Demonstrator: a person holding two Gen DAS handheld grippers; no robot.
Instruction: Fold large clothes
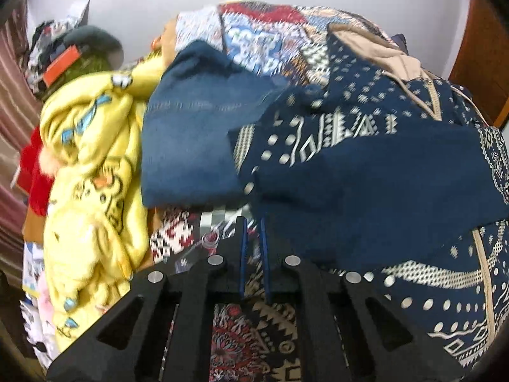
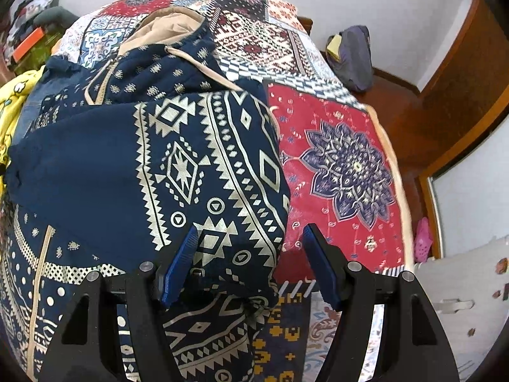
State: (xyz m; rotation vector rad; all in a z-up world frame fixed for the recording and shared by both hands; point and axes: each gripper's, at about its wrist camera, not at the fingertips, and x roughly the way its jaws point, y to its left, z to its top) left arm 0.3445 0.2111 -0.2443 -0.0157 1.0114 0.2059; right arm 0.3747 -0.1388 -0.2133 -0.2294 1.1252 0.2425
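Starting at the left, we see a yellow printed garment heaped well to the left of our left gripper, with a folded pair of jeans just ahead of its tips. The left tongs sit nearly together; the hoodie's folded sleeve edge lies right at their right-hand side, but we cannot tell whether any cloth is pinched between them. The navy patterned hoodie spreads ahead of and beneath both tools, its long axis running away from us towards the tan-lined hood. Our right gripper holds its tongs wide apart, straddling the sleeve cuff without pressing it, so we judge this hand nearer the next fold. To its right lies only the patchwork bedspread, with nothing blocking the way.
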